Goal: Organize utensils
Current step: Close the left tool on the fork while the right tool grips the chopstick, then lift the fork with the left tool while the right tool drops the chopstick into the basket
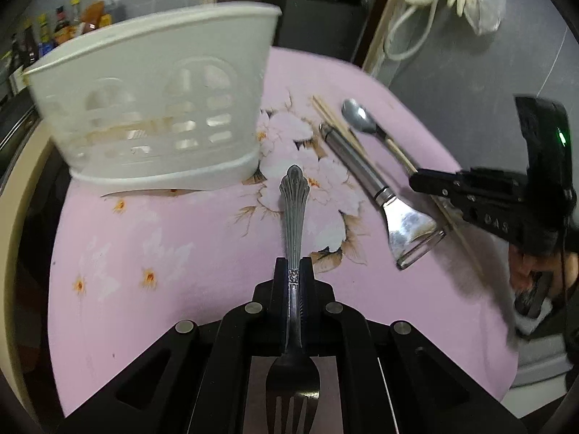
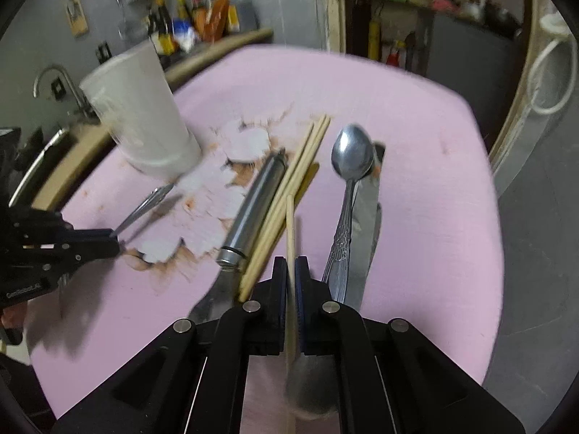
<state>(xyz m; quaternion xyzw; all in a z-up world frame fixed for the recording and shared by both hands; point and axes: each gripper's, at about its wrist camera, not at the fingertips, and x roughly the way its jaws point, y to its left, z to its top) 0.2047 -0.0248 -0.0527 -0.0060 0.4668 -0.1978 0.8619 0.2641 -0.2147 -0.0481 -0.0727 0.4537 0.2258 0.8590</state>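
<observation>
Blur softens most of the far background in both views: bottles [image 2: 195,18] on a shelf at about eleven o'clock are only coloured shapes, and the white cord [image 1: 409,29] hanging at one o'clock in the left view has no clear outline. The fork [image 1: 295,224] has its tines half hidden in shadow under the left gripper [image 1: 294,271], whose fingers are clenched on its ribbed, ornate metal handle; the scalloped handle end points toward twelve o'clock, over the pink flowered cloth [image 1: 163,246]. The white plastic holder [image 1: 152,108], with arched cut-out windows, stands at ten o'clock, smeared by motion.

In the right view the right gripper [image 2: 291,271] is clenched on a single pale wooden chopstick [image 2: 290,224], whose lower length runs out of sight beneath the fingers. More chopsticks [image 2: 289,195] lie just beside it toward eleven o'clock, touching a smooth steel-handled spatula [image 2: 249,209], whose flat blade is partly cut off by the gripper body. At one o'clock a shiny spoon [image 2: 349,166] with an embossed handle lies over a knife [image 2: 365,224], mostly covered.
</observation>
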